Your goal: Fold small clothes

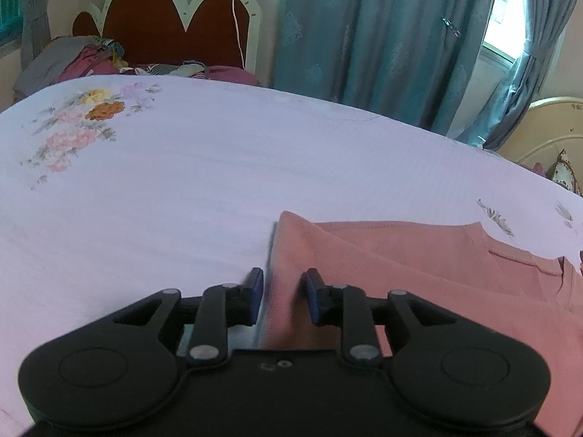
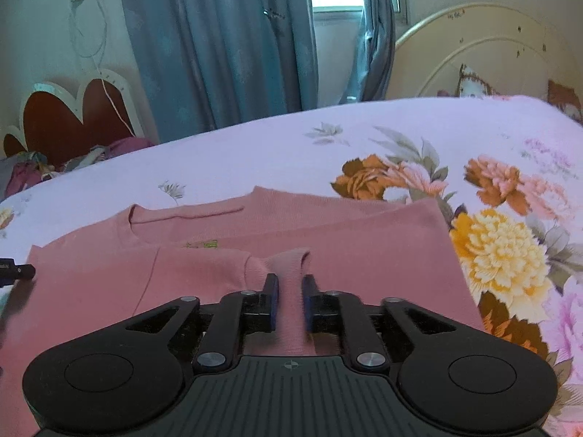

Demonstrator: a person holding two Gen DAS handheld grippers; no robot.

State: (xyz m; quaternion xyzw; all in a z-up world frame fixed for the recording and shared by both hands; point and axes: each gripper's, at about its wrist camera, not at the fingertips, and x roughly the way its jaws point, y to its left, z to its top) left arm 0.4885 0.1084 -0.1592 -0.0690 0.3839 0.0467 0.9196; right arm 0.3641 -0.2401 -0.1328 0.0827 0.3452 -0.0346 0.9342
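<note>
Nearest your left wrist camera, the left gripper (image 1: 280,296) stands with its blue pads apart, straddling the side edge of the pink ribbed knit top (image 1: 419,266); whether they pinch it, you cannot tell. The top spreads rightward of the pads on the lilac floral bedsheet (image 1: 164,182).

In your right view, the right gripper (image 2: 289,300) is clamped on a raised pleat of that top, with the neckline ahead and to the left. One side looks folded inward; the remaining folds are probably still ahead.
</note>
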